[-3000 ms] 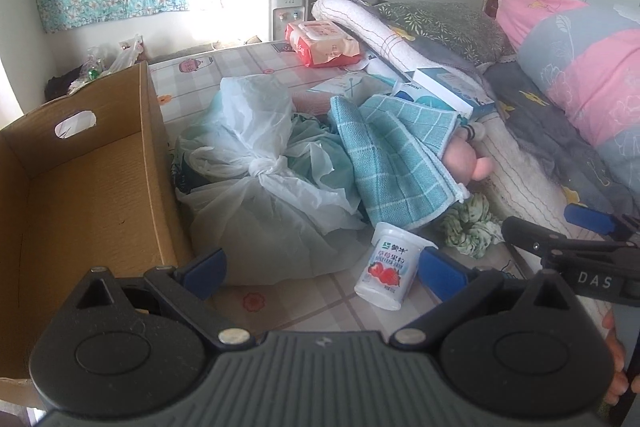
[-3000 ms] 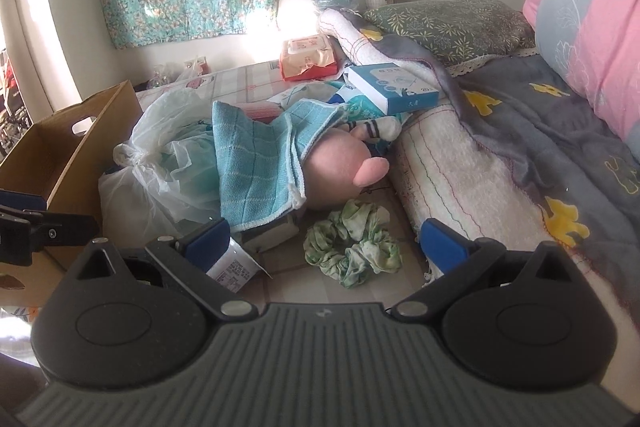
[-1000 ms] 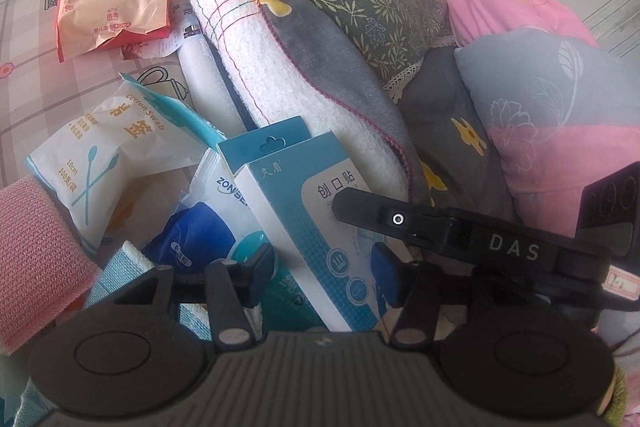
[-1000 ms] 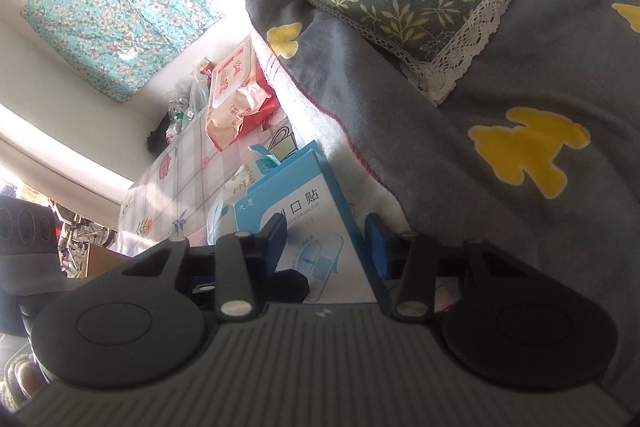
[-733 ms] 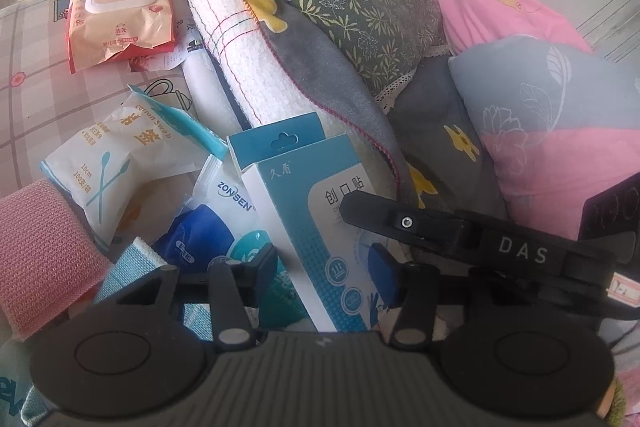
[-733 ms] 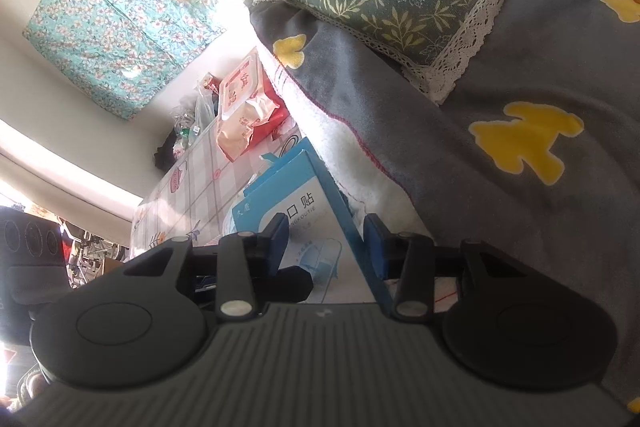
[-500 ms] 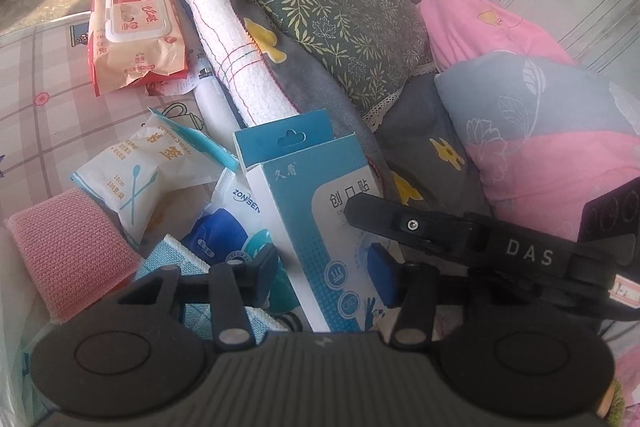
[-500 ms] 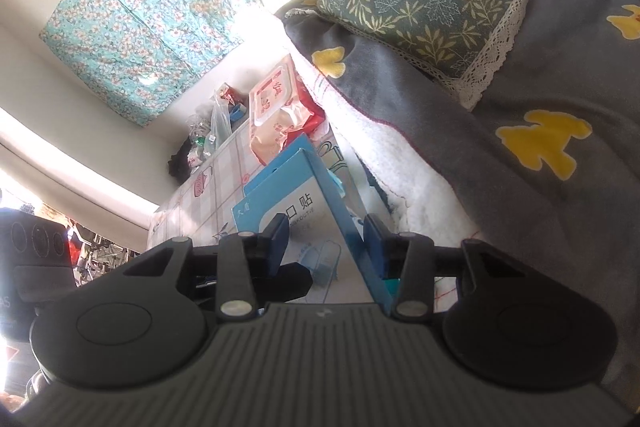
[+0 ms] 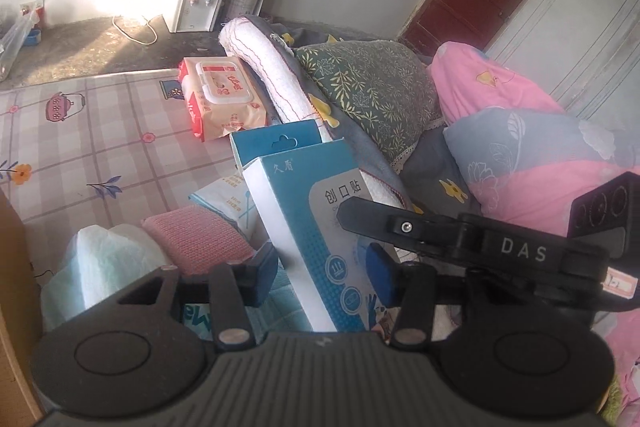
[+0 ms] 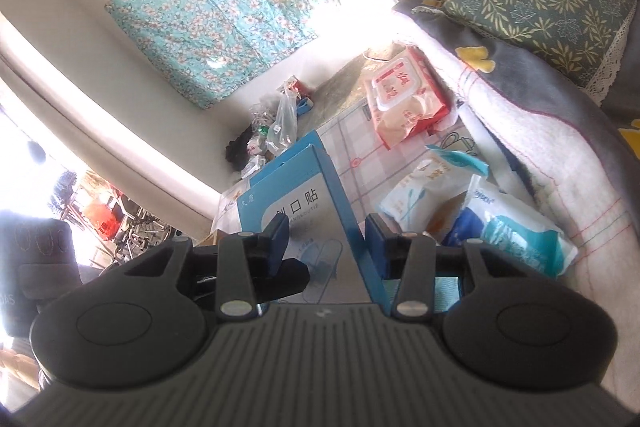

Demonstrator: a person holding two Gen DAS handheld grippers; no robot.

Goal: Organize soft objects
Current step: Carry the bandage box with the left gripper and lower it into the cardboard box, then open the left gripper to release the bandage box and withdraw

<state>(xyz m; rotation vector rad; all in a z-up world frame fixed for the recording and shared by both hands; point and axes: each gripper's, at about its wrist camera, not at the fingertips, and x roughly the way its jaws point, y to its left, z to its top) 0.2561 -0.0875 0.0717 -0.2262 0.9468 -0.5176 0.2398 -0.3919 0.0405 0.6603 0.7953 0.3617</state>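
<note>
A blue-and-white carton of plasters [image 9: 312, 223] hangs tilted above the checked mat [image 9: 100, 131], held from two sides. My left gripper [image 9: 322, 271] is shut on its lower end, blue pads against the white side and the printed face. The right gripper's black finger [image 9: 404, 227] crosses the carton's face from the right in the left wrist view. Seen from the right wrist, the same carton [image 10: 296, 207] sits between the pads of my right gripper [image 10: 326, 239], which is shut on it. The left gripper's finger [image 10: 288, 279] shows just below.
On the mat lie a red wet-wipes pack [image 9: 220, 99], a cotton-swab pack [image 10: 432, 183], a blue-white pouch [image 10: 516, 227], a pink cloth [image 9: 196, 239] and a white plastic bag [image 9: 100, 259]. A cardboard box edge [image 9: 10, 267] is at left. Rolled towel [image 9: 272, 75], pillow [image 9: 368, 91] and quilt [image 9: 540, 155] lie to the right.
Both grippers have risen and drawn back with the carton held between them. It now hangs clear of the packs it lay on, and more of the mat and room shows.
</note>
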